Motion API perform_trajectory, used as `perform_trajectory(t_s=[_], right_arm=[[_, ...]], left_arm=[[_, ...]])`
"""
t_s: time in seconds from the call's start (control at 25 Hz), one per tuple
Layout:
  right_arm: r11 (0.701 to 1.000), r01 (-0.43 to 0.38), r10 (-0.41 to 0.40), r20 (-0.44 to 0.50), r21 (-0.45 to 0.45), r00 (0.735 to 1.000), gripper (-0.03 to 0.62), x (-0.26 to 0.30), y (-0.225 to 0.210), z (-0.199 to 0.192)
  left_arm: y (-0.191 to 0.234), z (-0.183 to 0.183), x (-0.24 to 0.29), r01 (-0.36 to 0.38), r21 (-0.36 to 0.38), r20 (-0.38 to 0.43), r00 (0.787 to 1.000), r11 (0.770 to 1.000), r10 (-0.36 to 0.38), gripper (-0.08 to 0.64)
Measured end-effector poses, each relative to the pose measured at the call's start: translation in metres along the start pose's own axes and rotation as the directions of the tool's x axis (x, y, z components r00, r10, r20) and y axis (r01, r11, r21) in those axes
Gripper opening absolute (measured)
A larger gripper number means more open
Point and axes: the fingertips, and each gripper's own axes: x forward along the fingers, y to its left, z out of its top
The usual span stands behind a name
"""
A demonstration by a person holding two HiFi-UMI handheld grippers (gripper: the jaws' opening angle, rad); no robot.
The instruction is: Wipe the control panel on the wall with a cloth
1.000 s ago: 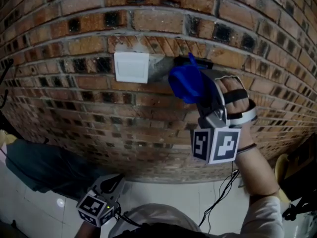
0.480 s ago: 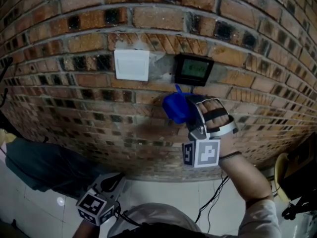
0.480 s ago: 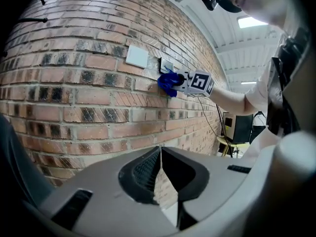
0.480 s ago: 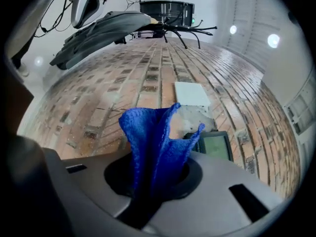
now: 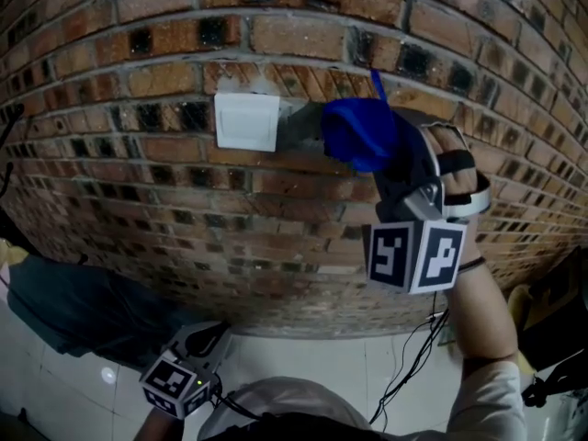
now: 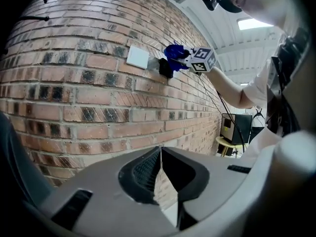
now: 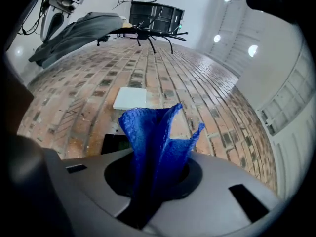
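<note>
My right gripper (image 5: 372, 150) is shut on a blue cloth (image 5: 358, 131) and presses it against the brick wall (image 5: 184, 209). The cloth covers the control panel in the head view. A dark corner of the panel (image 7: 114, 143) shows just left of the cloth (image 7: 154, 132) in the right gripper view, and the panel (image 6: 165, 68) appears under the cloth (image 6: 175, 52) in the left gripper view. My left gripper (image 5: 188, 370) hangs low near the floor, well away from the wall; its jaws (image 6: 160, 154) are shut with nothing between them.
A white switch plate (image 5: 246, 122) is fixed to the bricks just left of the panel. A dark grey garment (image 5: 73, 310) lies on the tiled floor at the left. Cables (image 5: 413, 366) trail below my right arm. A yellow stool (image 6: 228, 144) with a black box stands along the wall.
Half a second ago the cloth was below the panel, leaving its screen bare. My right gripper has swept up again and the cloth now covers the panel. The left gripper has stayed put.
</note>
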Motion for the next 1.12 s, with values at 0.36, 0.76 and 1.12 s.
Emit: perform_trajectory(t_s=[0.36,0.76,1.12], right_arm=[[0.996,-0.065,0.064,-0.024,-0.068,0.998,0.086,0.001,0.058,-0.002],[0.974,-0.222,0.221,-0.038,-0.05,0.975,0.086,-0.001,0.143,-0.004],[1.0,-0.028,0.028,0.001,0.002,1.0,0.086,-0.011,0.034,0.007]], left_arm=[[0.004,0.001,-0.007,-0.013,-0.019,0.015,1.0,1.0,0.013,0.004],[0.002,-0.005,-0.007,-0.016,0.001,-0.008,1.0,1.0,0.016,0.003],[0.009,-0.003,-0.01,-0.033,-0.003,-0.003,0.999,0.999,0.033,0.003]])
